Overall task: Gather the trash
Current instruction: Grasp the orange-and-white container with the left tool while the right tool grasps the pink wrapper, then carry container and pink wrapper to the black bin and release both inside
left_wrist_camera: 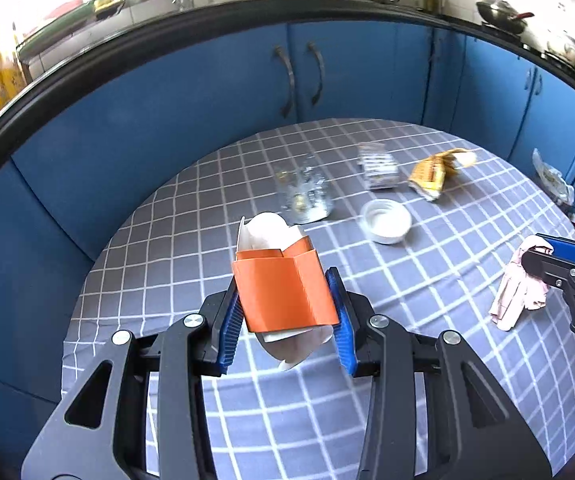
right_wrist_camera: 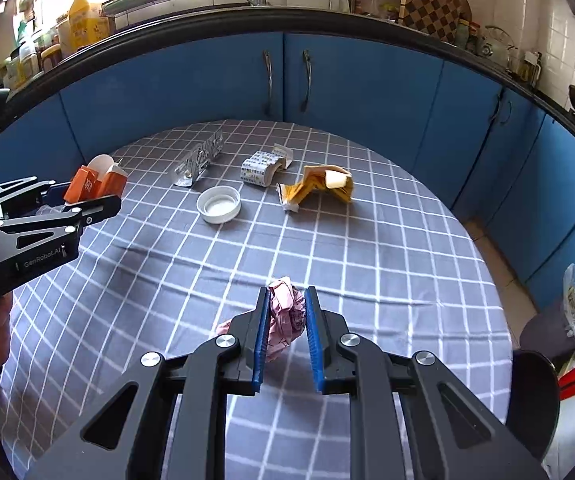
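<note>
Your left gripper's [left_wrist_camera: 287, 304] fingers clamp the orange carton [left_wrist_camera: 283, 292] — your right gripper's [right_wrist_camera: 286, 320] pinch the crumpled pink wrapper [right_wrist_camera: 285, 314]. On the checked tablecloth [right_wrist_camera: 387, 264], the white lid [right_wrist_camera: 219, 204] lies at eleven o'clock, the yellow wrapper [right_wrist_camera: 319, 190] at twelve.

An orange carton [left_wrist_camera: 283, 292], flattened and open at the top with white flaps showing, is clamped between the left gripper's [left_wrist_camera: 287, 300] fingers, lifted off the counter [left_wrist_camera: 427, 292]. A crumpled pink paper wad [right_wrist_camera: 285, 316] is squeezed between the right gripper's [right_wrist_camera: 286, 312] fingers. Still lying on the checked cloth: a clear, crushed plastic blister pack [right_wrist_camera: 199, 158], a white round lid [right_wrist_camera: 219, 204] resting rim up, a rolled white printed wrapper [right_wrist_camera: 261, 168], and a crumpled yellow wrapper [right_wrist_camera: 319, 188] farthest right, all near one another.
</note>
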